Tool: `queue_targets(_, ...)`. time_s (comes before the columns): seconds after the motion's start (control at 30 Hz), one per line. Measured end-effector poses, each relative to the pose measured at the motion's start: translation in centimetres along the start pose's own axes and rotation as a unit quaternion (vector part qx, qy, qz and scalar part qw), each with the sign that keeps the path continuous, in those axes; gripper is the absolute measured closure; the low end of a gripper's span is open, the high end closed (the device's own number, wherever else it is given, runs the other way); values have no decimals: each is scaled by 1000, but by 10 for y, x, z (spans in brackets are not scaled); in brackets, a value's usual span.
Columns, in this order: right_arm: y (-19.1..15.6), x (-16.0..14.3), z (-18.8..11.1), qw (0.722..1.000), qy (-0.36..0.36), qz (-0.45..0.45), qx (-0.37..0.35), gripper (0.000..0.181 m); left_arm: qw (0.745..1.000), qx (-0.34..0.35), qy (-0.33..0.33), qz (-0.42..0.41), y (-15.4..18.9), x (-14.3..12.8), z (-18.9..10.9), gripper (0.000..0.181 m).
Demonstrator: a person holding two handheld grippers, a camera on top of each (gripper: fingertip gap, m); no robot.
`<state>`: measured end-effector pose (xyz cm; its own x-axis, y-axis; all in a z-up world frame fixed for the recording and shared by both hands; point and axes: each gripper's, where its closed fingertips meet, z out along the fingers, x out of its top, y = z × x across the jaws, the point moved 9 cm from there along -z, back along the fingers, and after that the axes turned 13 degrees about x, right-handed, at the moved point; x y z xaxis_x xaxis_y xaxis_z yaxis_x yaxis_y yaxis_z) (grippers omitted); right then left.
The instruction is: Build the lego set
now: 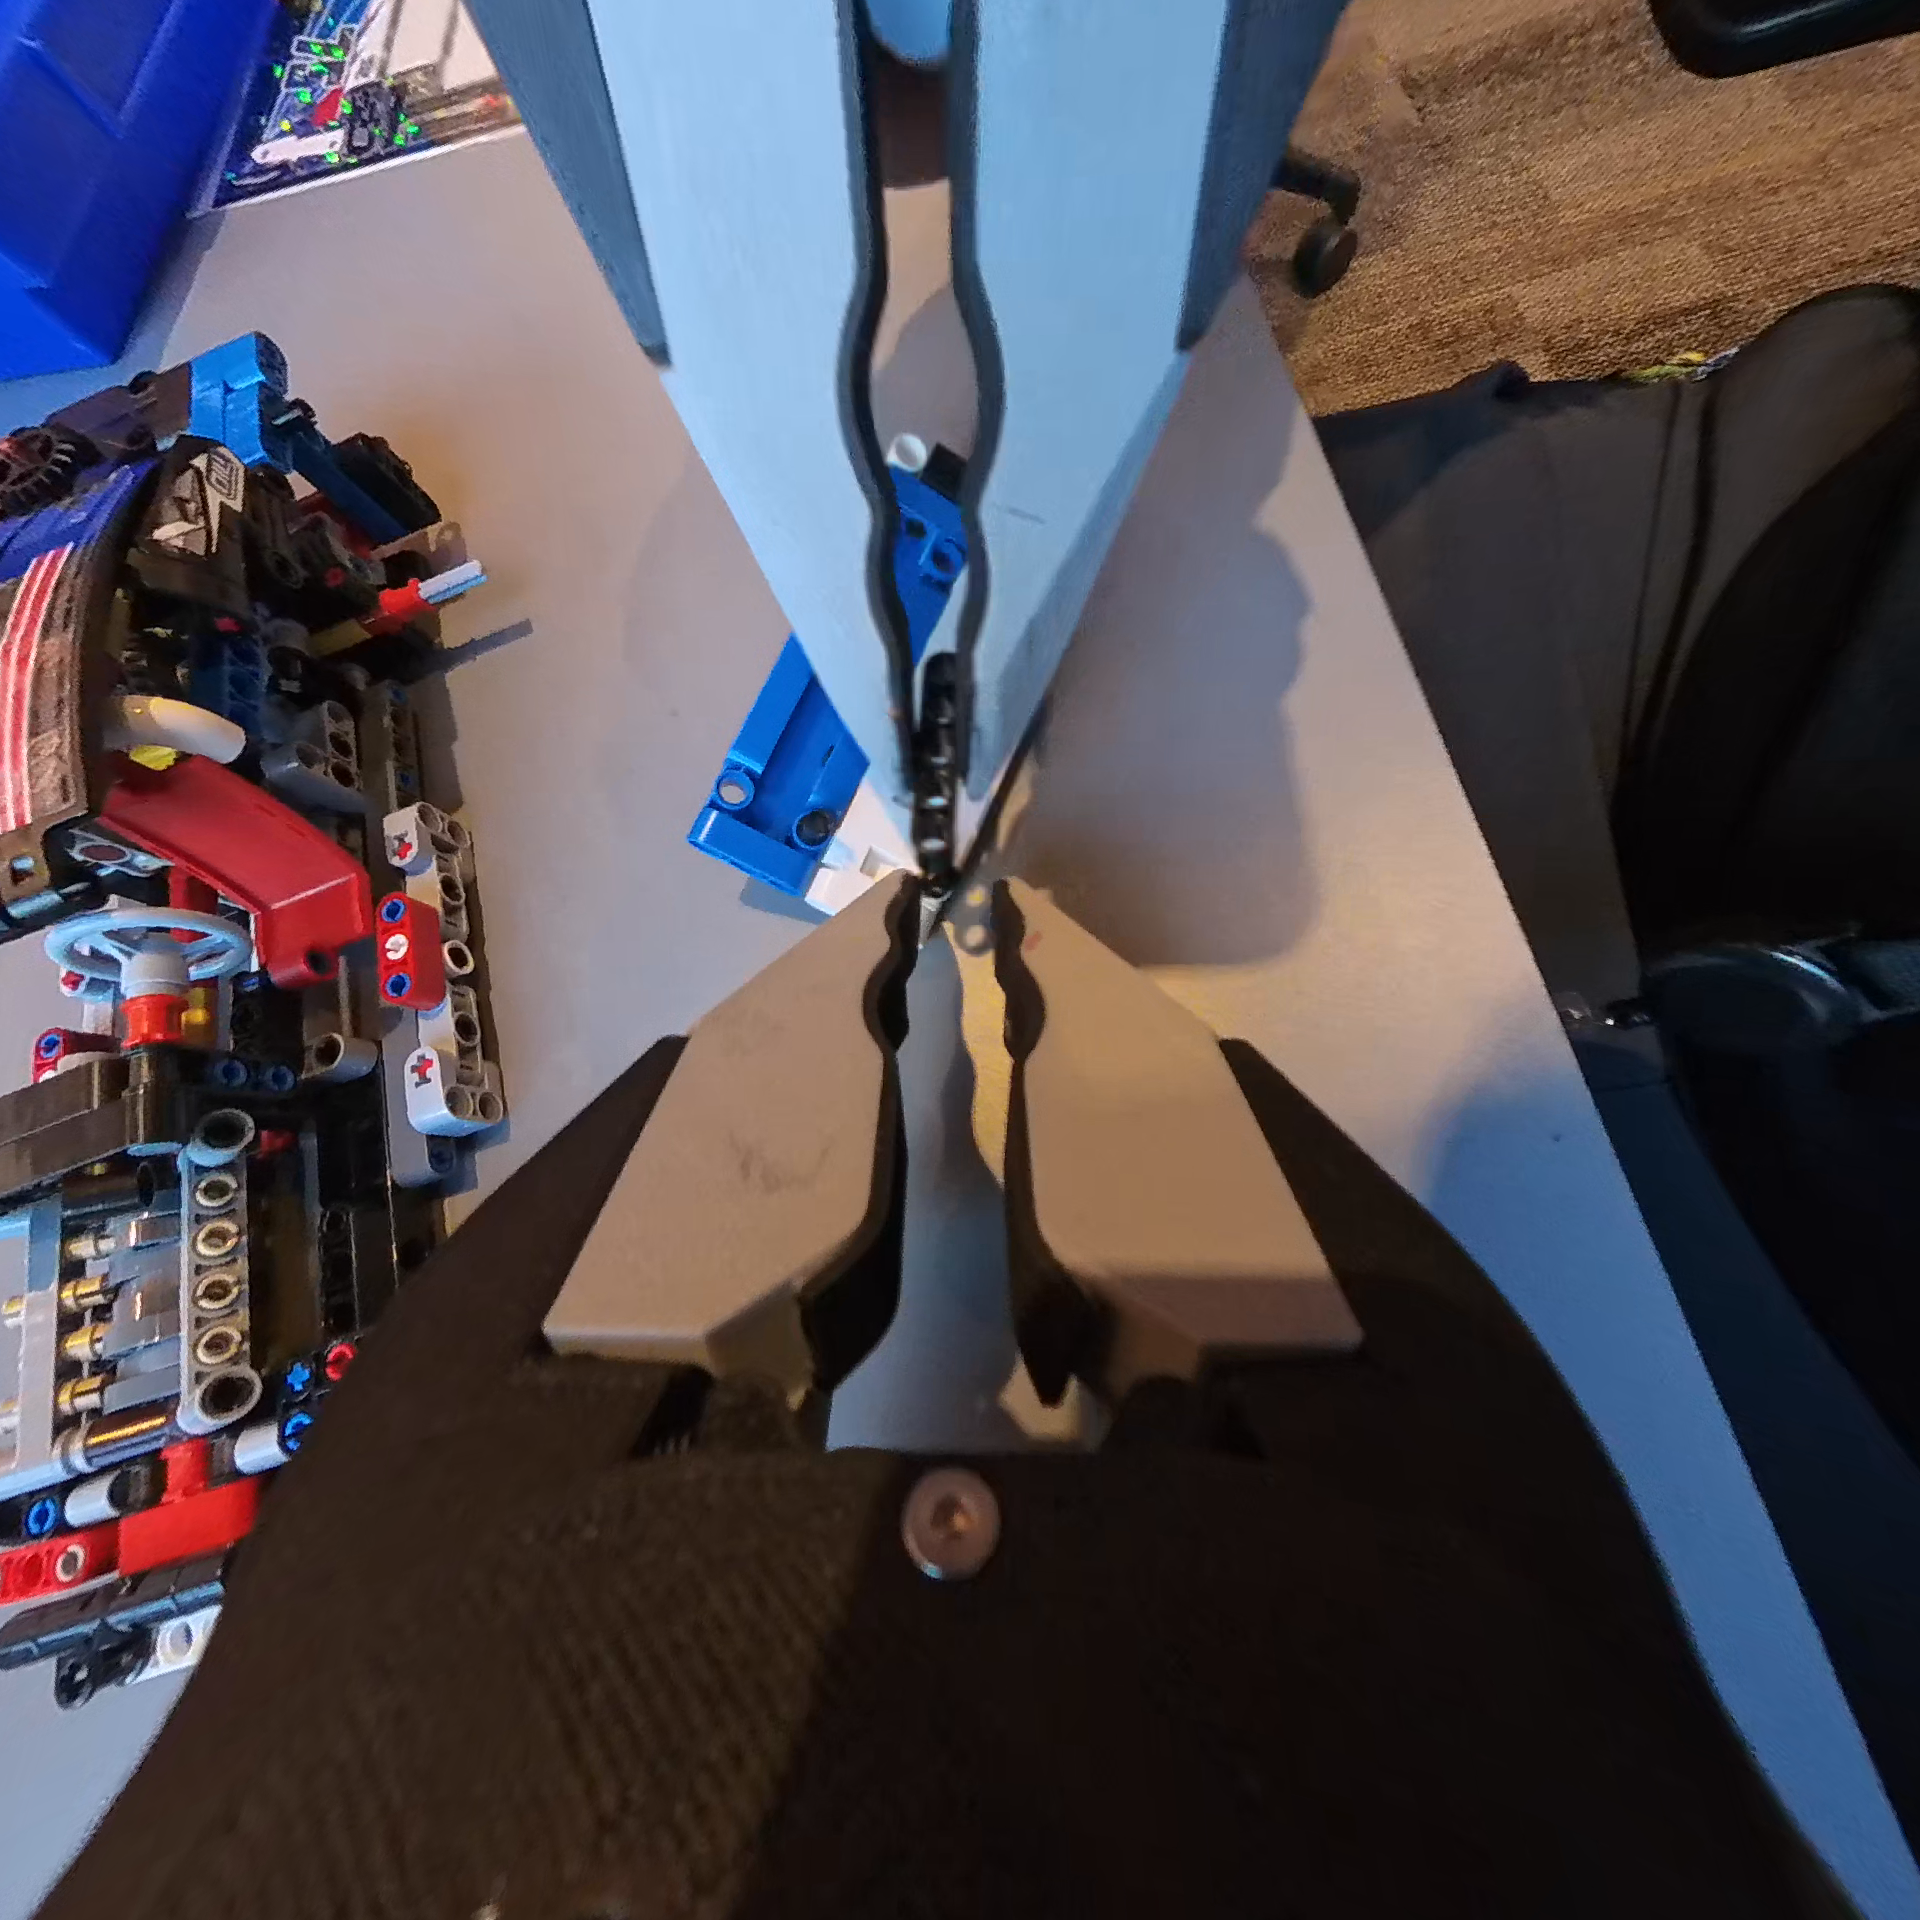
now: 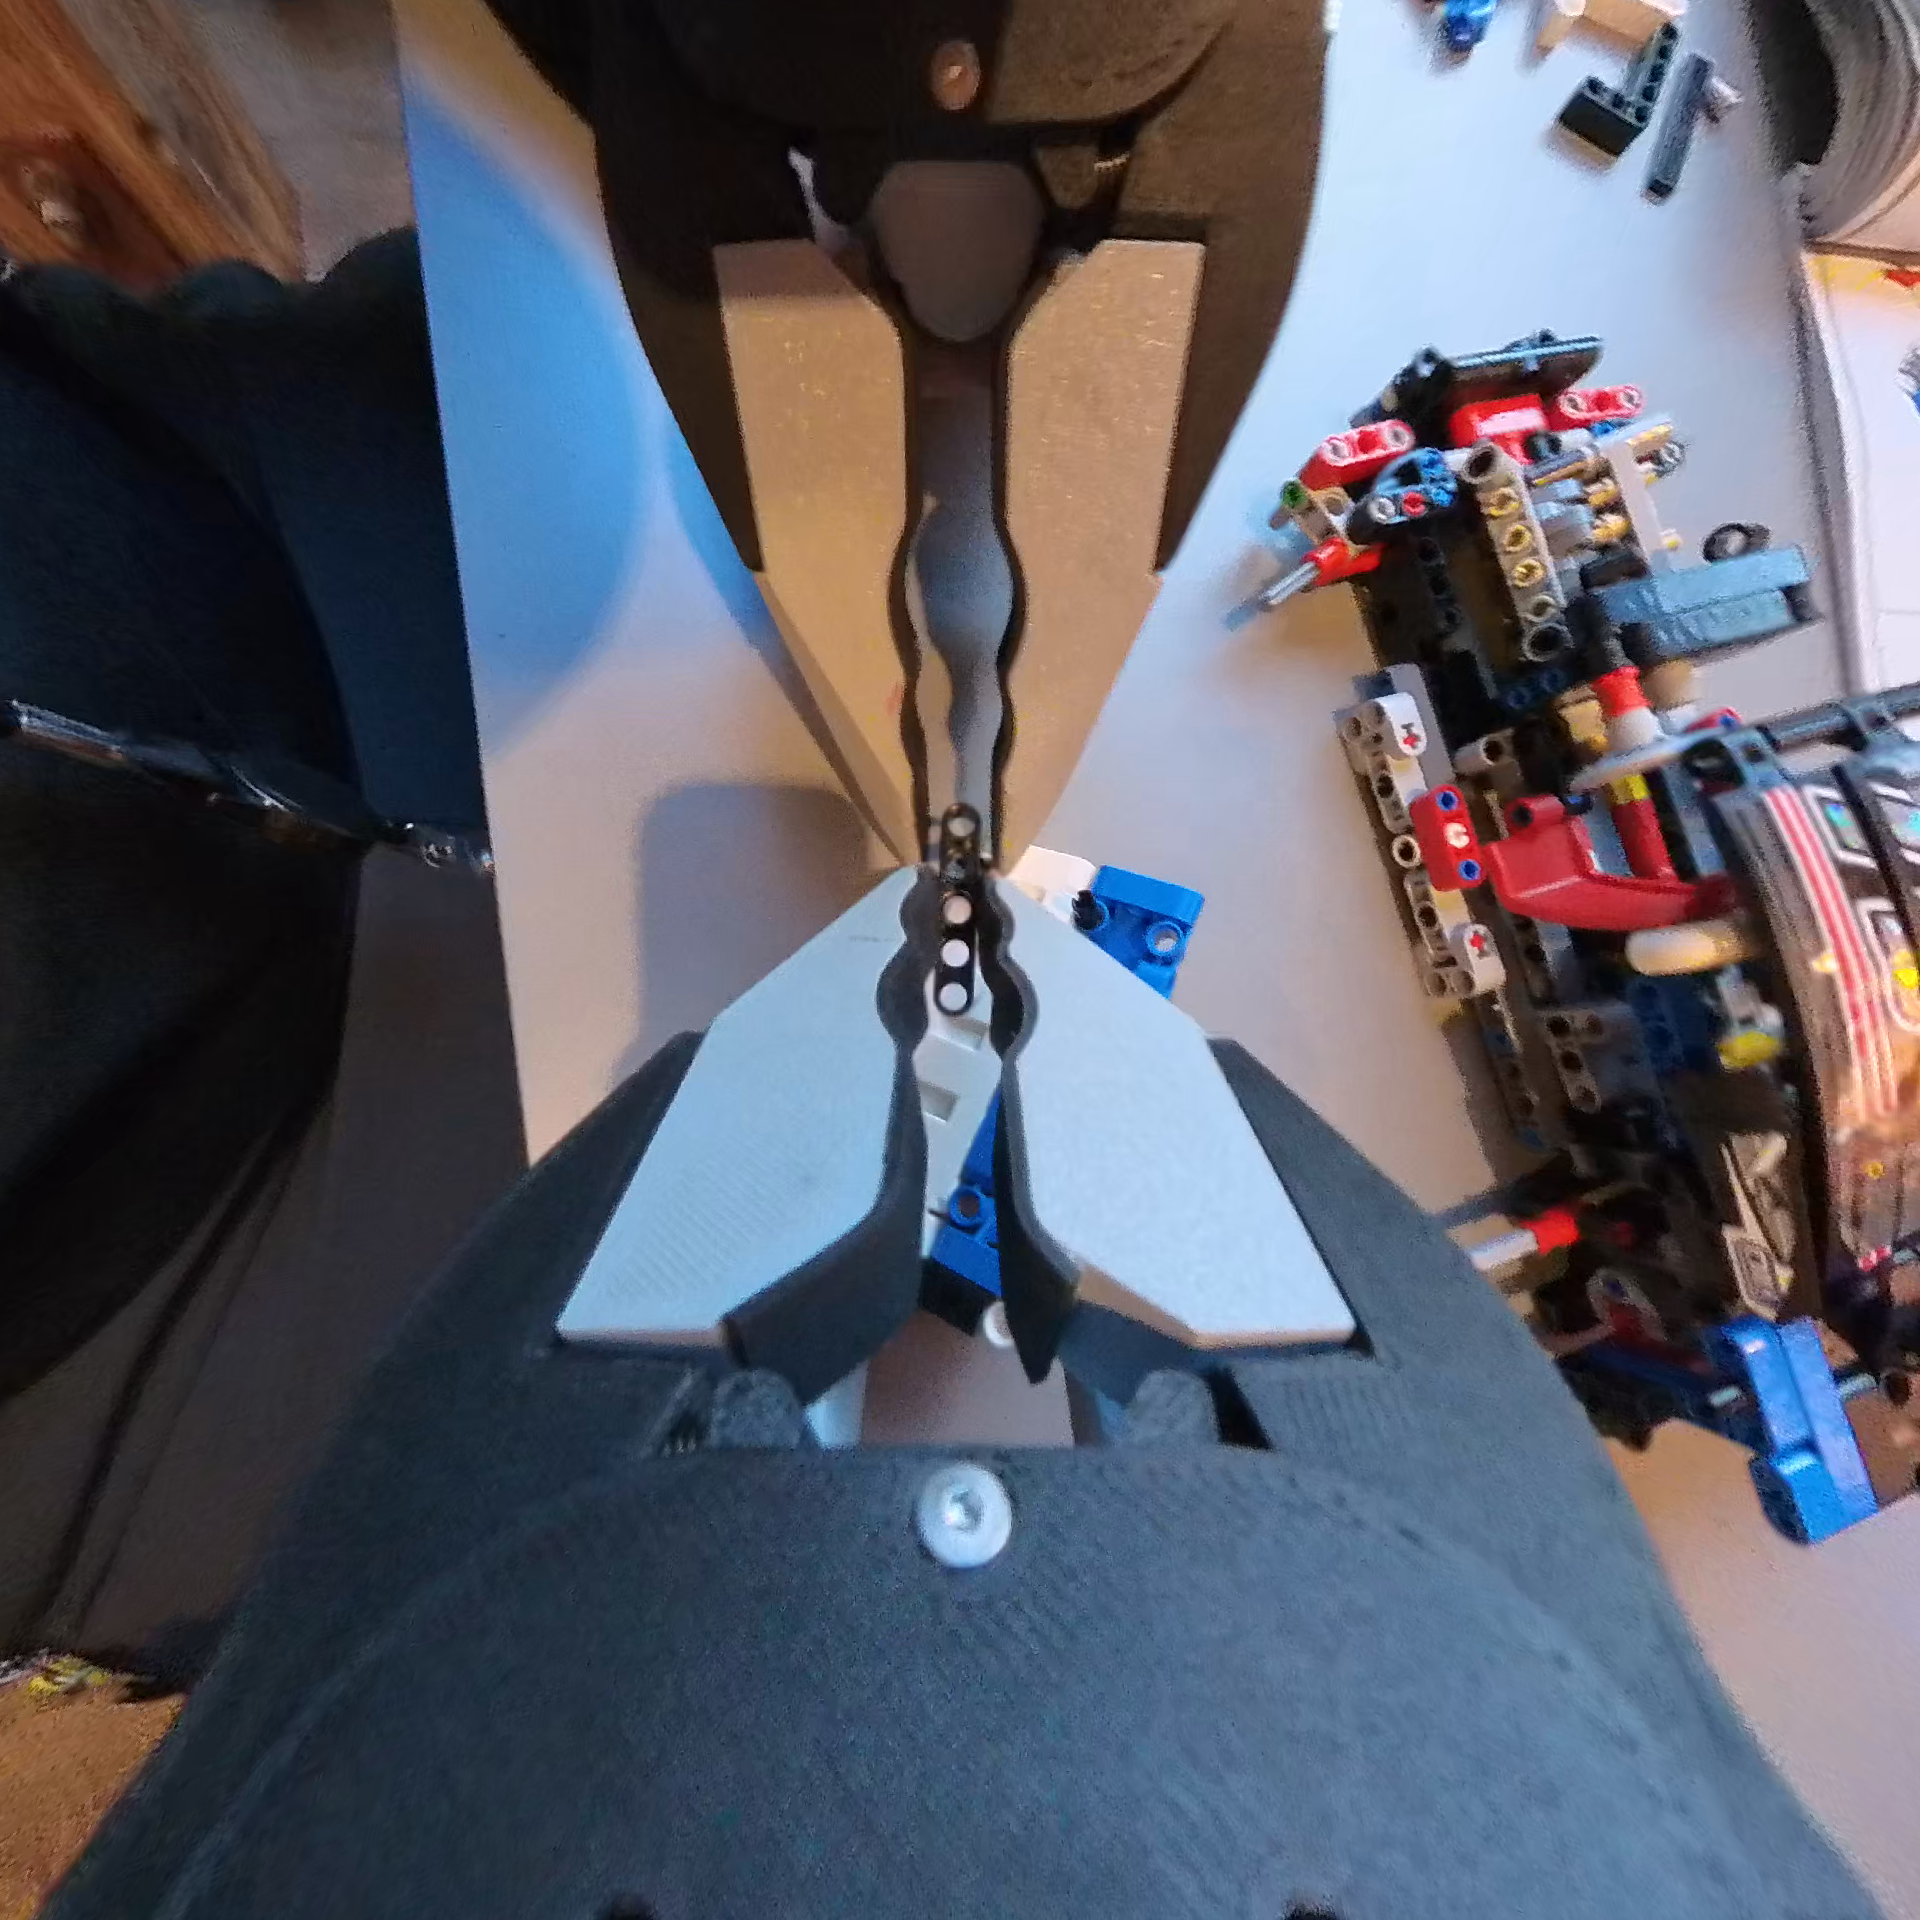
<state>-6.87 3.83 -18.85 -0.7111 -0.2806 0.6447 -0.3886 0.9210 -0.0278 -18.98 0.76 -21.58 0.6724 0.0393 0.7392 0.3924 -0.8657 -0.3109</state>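
My two grippers meet tip to tip over the white table [image 1: 582, 436]. My right gripper [image 2: 956, 899] is shut on a thin black beam with holes [image 2: 955, 951] and on the blue and white sub-assembly [image 2: 966, 1216] behind it. In the left wrist view the right gripper [image 1: 935, 779] comes in from the top. My left gripper [image 1: 940, 899] is shut on the far end of the same black beam [image 1: 938, 727]. A blue panel [image 1: 779, 800] sticks out beside the fingers. The half-built Lego car [image 1: 208, 831] lies to one side and also shows in the right wrist view [image 2: 1610, 831].
A blue bin [image 1: 83, 156] and an instruction booklet [image 1: 343, 94] lie at the table's far corner. Loose black pieces [image 2: 1642, 94] lie beyond the car. The table edge [image 1: 1475, 831] runs close by, with a dark seat [image 1: 1714, 675] and carpet [image 1: 1558, 156] beyond it. Left and right tips are no more than a few centimetres apart.
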Motion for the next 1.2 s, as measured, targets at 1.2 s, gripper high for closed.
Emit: queue_targets(1.2,16,-24,-5,995,44,77,-38,154,999,21,32,-23,-3,3,-6,144)
